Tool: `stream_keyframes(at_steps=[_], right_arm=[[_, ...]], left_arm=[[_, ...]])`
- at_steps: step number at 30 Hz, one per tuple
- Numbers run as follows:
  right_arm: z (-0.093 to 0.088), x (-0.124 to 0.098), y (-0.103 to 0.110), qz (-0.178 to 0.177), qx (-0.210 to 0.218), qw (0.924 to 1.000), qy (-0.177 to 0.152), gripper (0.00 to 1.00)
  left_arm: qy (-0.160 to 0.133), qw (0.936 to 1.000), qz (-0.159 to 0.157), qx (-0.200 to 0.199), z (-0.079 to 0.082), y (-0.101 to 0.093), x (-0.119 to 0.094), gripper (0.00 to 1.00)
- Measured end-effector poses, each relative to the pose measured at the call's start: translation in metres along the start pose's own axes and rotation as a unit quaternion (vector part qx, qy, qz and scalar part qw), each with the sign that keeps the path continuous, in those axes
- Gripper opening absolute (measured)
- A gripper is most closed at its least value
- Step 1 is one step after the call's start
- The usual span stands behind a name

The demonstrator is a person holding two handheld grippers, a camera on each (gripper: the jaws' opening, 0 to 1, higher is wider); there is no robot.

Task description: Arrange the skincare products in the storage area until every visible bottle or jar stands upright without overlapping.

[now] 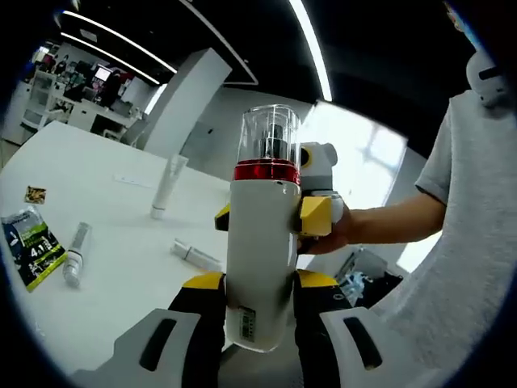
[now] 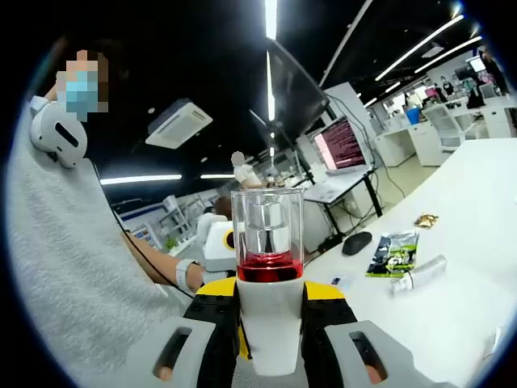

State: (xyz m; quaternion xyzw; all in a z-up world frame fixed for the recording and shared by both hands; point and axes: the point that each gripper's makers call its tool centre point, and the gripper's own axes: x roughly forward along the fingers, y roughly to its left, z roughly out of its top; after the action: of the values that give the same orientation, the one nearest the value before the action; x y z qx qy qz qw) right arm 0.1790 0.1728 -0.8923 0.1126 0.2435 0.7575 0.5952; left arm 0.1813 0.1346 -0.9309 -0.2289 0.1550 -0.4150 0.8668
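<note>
Bottle (image 1: 262, 259) base hidden between left gripper (image 1: 257, 301) jaws.

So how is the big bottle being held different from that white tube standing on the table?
The pump bottle is wide, with a clear cap and red band, and both grippers clamp it above the table. The white tube is slim, plain, and stands free on its cap, untouched. Both are white and upright.

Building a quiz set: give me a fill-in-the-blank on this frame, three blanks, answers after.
1. Both the left gripper and right gripper are shut on the same white ___.
2. The band under its clear cap is ___.
3. The white tube on the table stands ___.

Answers: bottle; red; upright
</note>
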Motion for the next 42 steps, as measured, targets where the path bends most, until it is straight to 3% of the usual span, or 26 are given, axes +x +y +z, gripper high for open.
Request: stream_keyframes(at_steps=[4,7,8,19,23,29,33,38,40,42], right_arm=[[0.000,0.002,0.001,0.001,0.003,1.0000,-0.004,0.21],[-0.001,0.009,0.001,0.004,0.010,0.9999,-0.007,0.21],[-0.002,0.011,0.001,0.003,0.010,0.9999,-0.006,0.21],[-0.005,0.024,-0.017,-0.038,0.025,0.9988,-0.020,0.23],[-0.013,0.026,-0.029,-0.079,0.020,0.9967,-0.003,0.24],[-0.021,0.033,-0.038,-0.145,0.015,0.9894,0.004,0.27],[-0.033,0.035,-0.047,-0.190,0.040,0.9808,0.017,0.28],[-0.035,0.035,-0.049,-0.207,0.041,0.9773,0.015,0.28],[-0.038,0.035,-0.052,-0.220,0.042,0.9743,0.025,0.28],[-0.043,0.036,-0.054,-0.228,0.038,0.9721,0.036,0.28]], left_arm=[[0.010,0.9999,-0.004,0.011,0.000,0.001,-0.004,0.27],[0.025,0.9994,-0.005,-0.024,-0.004,0.002,-0.011,0.27],[0.023,0.9996,-0.001,-0.016,-0.003,0.003,-0.011,0.27],[0.036,0.9971,0.065,-0.017,-0.007,0.021,-0.017,0.25],[0.060,0.9906,0.122,0.013,-0.016,0.037,-0.019,0.25],[0.086,0.9822,0.160,0.048,-0.025,0.046,-0.021,0.25],[0.120,0.9696,0.196,0.086,-0.035,0.056,-0.023,0.25],[0.124,0.9672,0.200,0.096,-0.037,0.056,-0.023,0.25],[0.134,0.9602,0.212,0.122,-0.039,0.061,-0.025,0.25],[0.144,0.9589,0.214,0.119,-0.044,0.062,-0.024,0.25]])
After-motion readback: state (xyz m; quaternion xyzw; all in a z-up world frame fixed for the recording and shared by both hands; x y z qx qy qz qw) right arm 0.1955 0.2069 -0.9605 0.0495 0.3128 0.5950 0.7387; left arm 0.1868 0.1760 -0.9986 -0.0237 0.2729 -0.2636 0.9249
